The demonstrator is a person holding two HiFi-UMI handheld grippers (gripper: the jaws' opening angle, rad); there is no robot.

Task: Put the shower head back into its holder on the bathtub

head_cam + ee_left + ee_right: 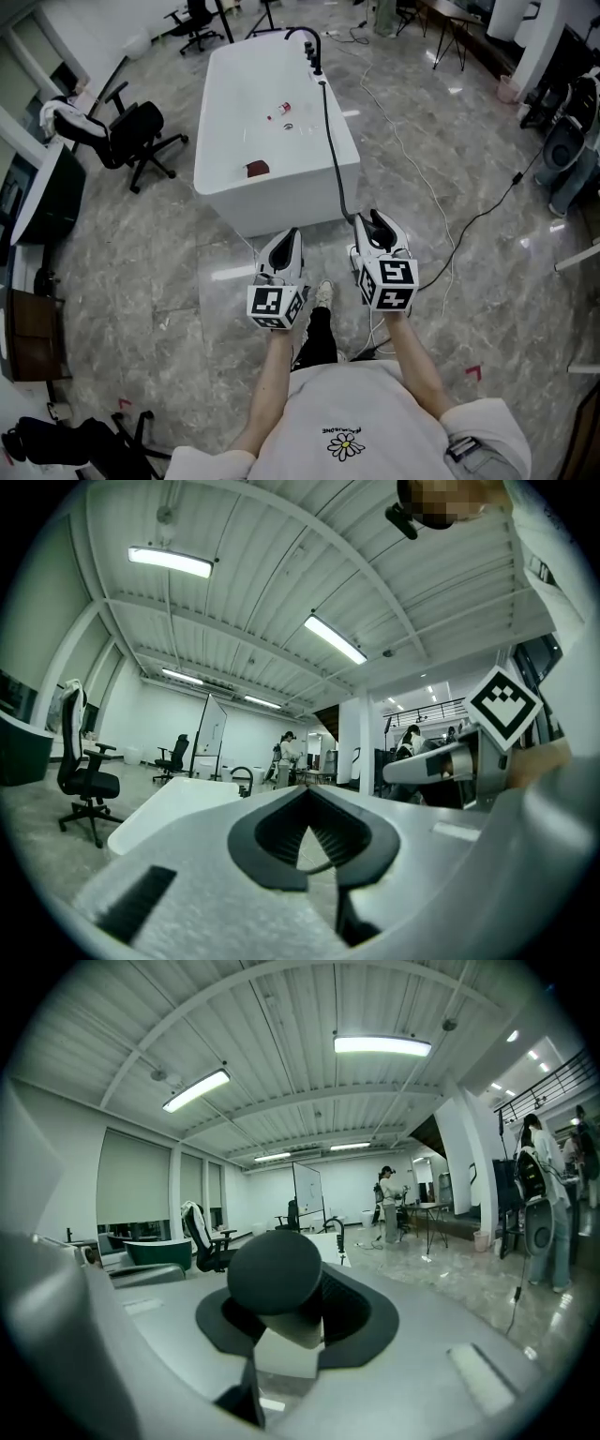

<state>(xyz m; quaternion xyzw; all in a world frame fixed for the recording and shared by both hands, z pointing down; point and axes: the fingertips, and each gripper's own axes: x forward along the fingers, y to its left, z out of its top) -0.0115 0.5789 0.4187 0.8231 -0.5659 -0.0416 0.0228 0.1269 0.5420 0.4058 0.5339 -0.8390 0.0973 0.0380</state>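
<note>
Nearest, the person's white shirt (375, 412) carries a small line of print above a daisy, too small to read. Each gripper's cube shows bold black-and-white square markers and no words.

The left gripper (291, 234) is held out level, its fingers clenched together with nothing between them; its own view shows only a sliver of gap behind the meeting tips. Just beside it, the right gripper (375, 221) has its fingers grasping the shower head (275, 1272), whose dark round face fills the space between the pads in the right gripper view. So the shower head is out of its holder, in the right gripper above the marble floor (450, 169), short of the near end of the bathtub (234, 183).

A dark hose (330, 141) runs from the right gripper up along the tub's right rim to the black fittings at the far end, beside the curved black tap (302, 34). Inside the tub lie a dark red thing (255, 169) and a smaller red-and-white one (279, 114). A black office chair (136, 136) stands left of the tub, with more chairs further off
</note>
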